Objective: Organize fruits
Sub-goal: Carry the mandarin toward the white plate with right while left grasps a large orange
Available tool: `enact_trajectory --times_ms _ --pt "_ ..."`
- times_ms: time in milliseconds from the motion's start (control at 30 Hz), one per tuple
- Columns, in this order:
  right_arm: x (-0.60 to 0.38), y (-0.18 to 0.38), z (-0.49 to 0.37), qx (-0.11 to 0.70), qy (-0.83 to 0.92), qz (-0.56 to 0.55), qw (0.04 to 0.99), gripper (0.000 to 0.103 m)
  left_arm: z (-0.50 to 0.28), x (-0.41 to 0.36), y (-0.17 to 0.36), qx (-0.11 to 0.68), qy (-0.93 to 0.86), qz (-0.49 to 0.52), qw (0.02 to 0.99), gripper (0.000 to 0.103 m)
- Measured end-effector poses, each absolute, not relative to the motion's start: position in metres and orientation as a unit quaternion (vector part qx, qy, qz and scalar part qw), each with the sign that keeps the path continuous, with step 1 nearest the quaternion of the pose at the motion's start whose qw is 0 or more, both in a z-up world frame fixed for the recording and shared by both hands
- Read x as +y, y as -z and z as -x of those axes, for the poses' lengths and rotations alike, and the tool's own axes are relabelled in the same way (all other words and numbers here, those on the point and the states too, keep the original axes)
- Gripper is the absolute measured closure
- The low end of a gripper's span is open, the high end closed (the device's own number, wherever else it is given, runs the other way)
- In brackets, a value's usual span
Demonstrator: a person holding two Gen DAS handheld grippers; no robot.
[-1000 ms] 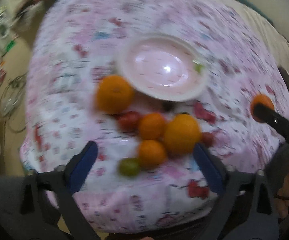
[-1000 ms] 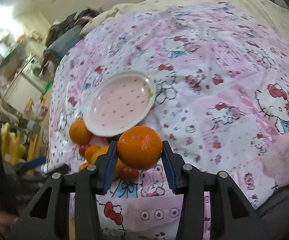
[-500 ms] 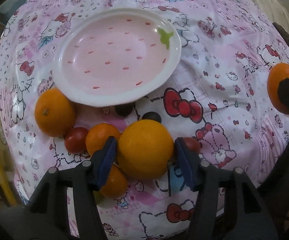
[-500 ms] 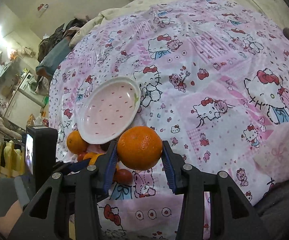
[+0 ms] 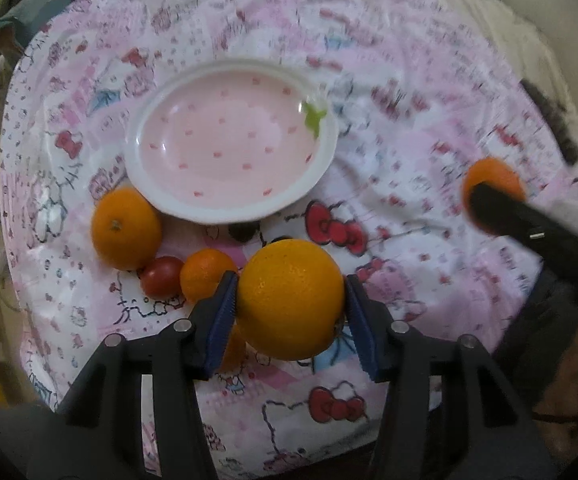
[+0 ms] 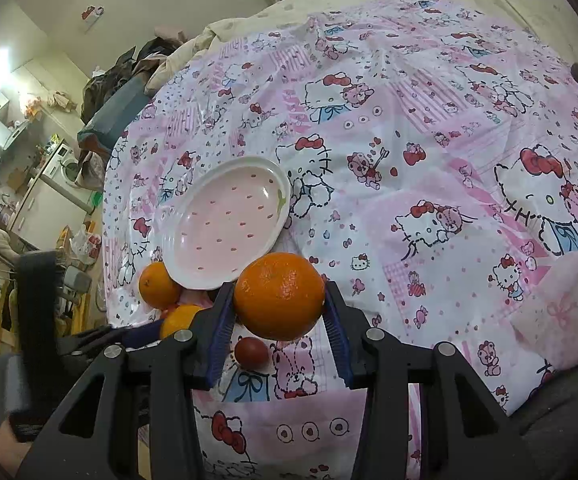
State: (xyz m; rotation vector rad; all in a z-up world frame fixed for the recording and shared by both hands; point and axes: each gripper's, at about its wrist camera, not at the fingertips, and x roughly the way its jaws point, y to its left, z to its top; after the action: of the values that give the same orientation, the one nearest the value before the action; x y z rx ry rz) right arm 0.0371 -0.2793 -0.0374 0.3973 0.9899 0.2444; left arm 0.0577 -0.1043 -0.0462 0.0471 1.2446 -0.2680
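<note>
The left gripper [image 5: 289, 312], its jaws just closing, clamps a big orange [image 5: 289, 300] below the pink plate [image 5: 321, 168]. The right gripper [image 6: 279, 312] grips a smaller orange [image 6: 279, 296], also just below this plate [image 6: 177, 264] on the bed cover [image 6: 429, 160].

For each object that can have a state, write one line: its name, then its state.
Pink strawberry-patterned plate: empty.
Left gripper: jaws just closed, shut on large yellow-orange orange.
Right gripper: shut on deep-orange mandarin.
Loose orange by plate: lying on cloth.
Red tomato: lying on cloth.
</note>
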Motion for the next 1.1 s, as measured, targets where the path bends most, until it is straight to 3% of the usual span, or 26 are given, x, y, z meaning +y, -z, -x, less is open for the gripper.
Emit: enact_trajectory --times_ms 367,767,1100 --pt "-0.278 0.027 -0.036 0.453 -0.131 -0.185 0.862 0.058 -0.063 -0.051 -0.005 0.536 0.100 0.036 0.838 0.055" --pt "-0.270 -0.006 -0.079 0.421 -0.170 -0.158 0.877 0.058 -0.103 -0.013 -0.022 0.521 0.089 0.066 0.846 0.055" --pt "-0.252 0.005 -0.143 0.441 -0.221 -0.145 0.857 0.058 -0.153 -0.008 -0.024 0.525 0.102 0.088 0.840 0.055"
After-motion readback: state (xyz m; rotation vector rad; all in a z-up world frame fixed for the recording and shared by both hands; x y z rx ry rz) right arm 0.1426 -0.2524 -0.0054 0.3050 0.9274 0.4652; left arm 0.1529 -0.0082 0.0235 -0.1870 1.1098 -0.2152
